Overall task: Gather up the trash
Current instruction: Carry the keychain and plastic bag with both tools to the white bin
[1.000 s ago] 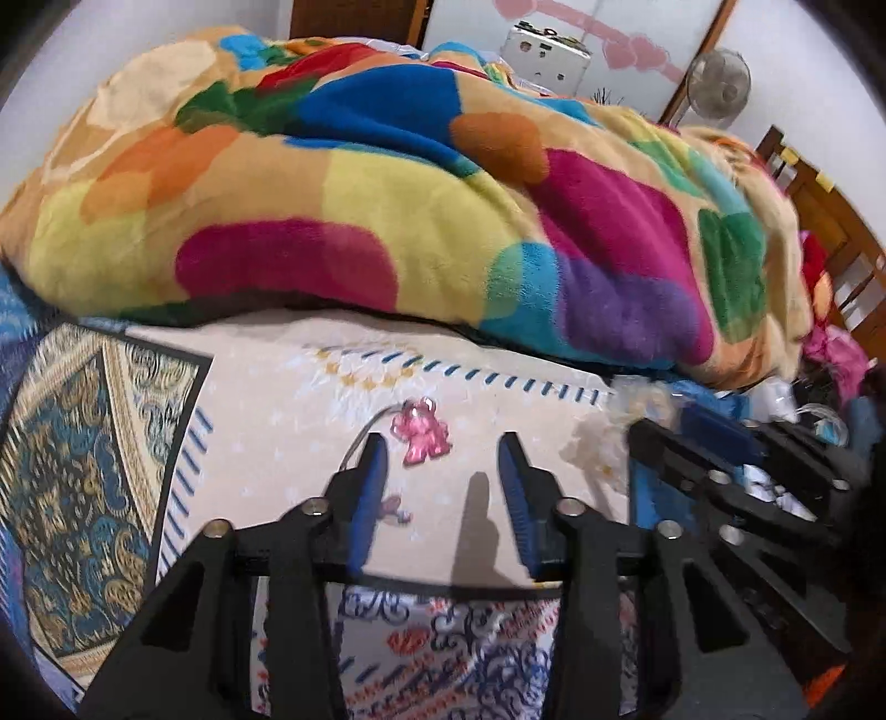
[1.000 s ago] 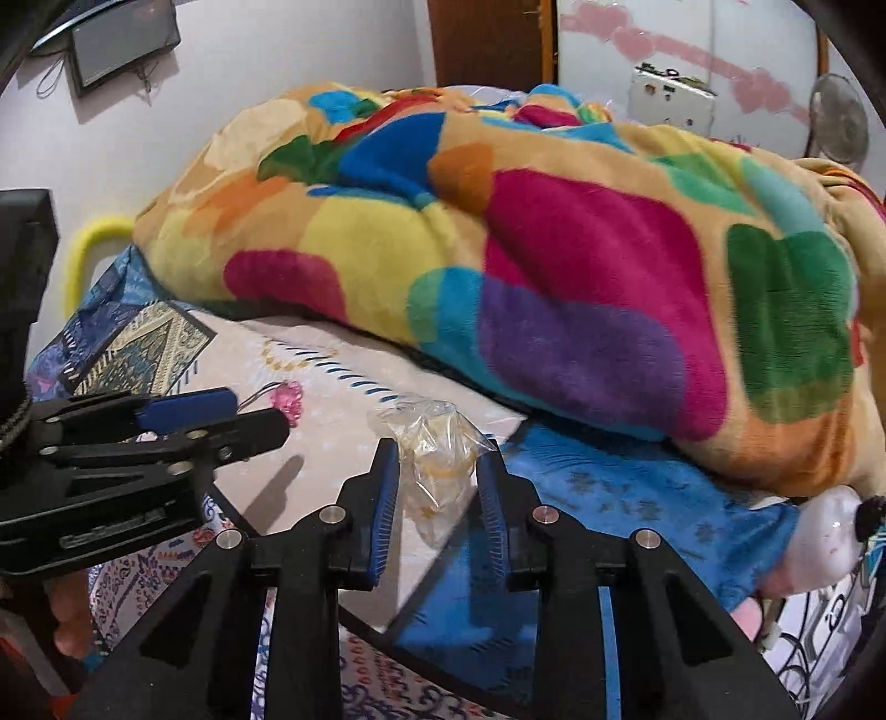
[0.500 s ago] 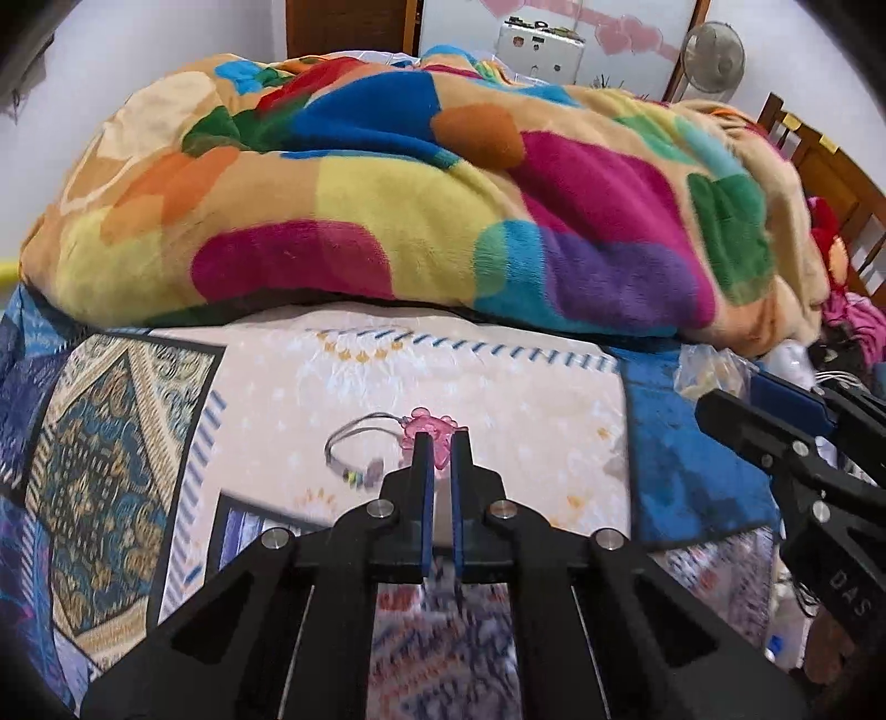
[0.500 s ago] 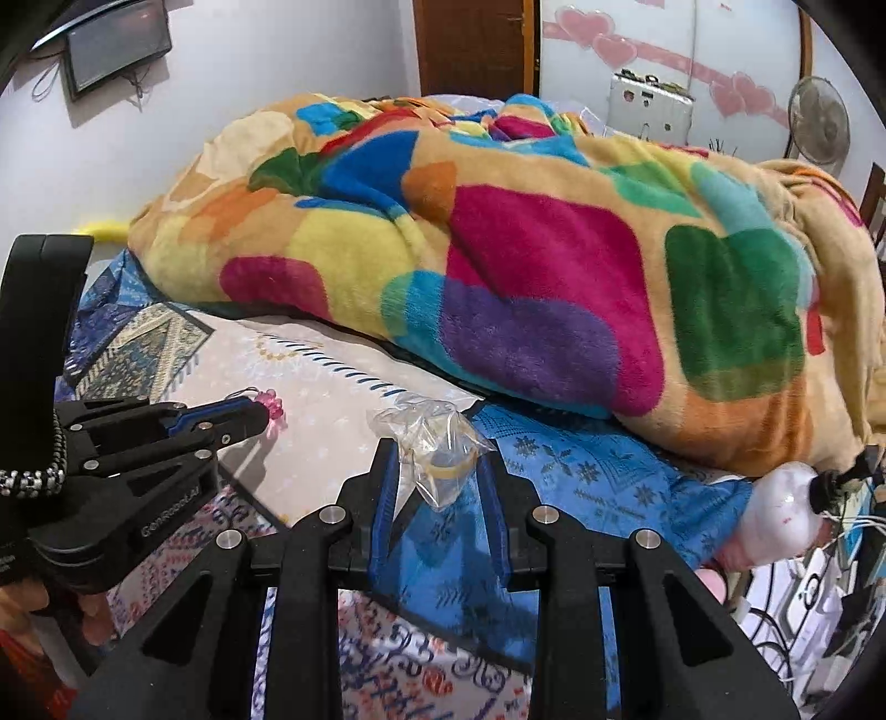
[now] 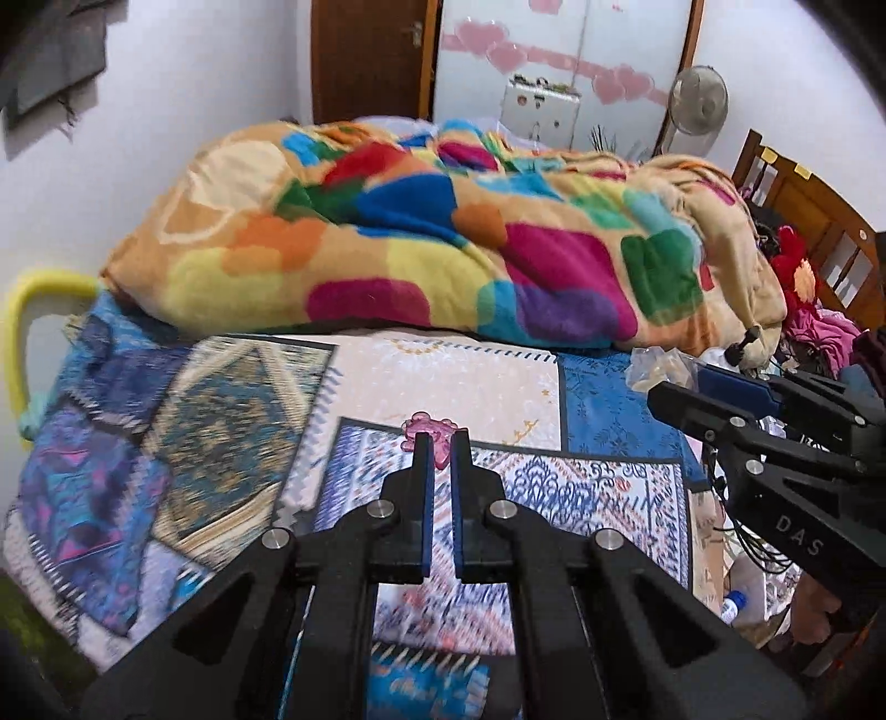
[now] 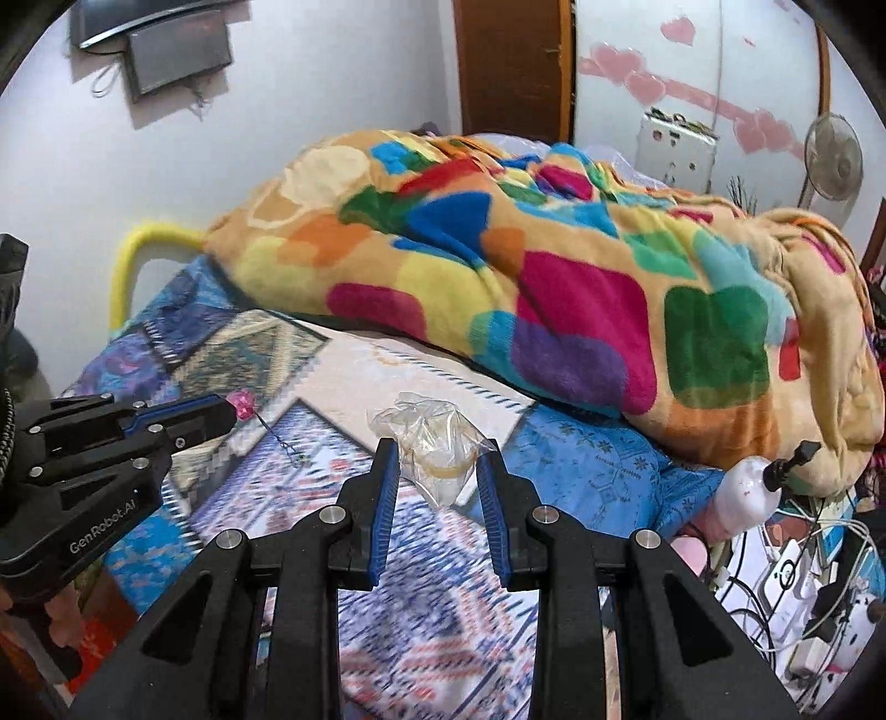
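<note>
1. A bed covered by a patchwork bedsheet (image 5: 454, 382) lies ahead of and below both tongs; a multicoloured fleece blanket (image 5: 443, 249) is heaped beyond them against a white wall.
2. Further back stand a brown door (image 6: 512, 66), a wardrobe with pink heart stickers (image 5: 559, 52) and a standing fan (image 5: 699, 102); a yellow bed rail (image 6: 130, 260) curves up to the far left of the tongs.
3. The left tongs (image 5: 440, 443) are nearly closed, pinching a pink charm (image 5: 432, 432) at their tips; a thin chain with a bead end (image 6: 279, 440) dangles from it above the sheet.
4. The right tongs (image 6: 437, 448) are part-way closed around a crumpled clear plastic bag (image 6: 429, 437), held above the bed.
5. Readable writing: "GenRobot.AI" on the left tongs' body, "DAS" on the right.
6. A white bottle with a black cap (image 6: 756, 484) sits to the right of the right tongs.
</note>
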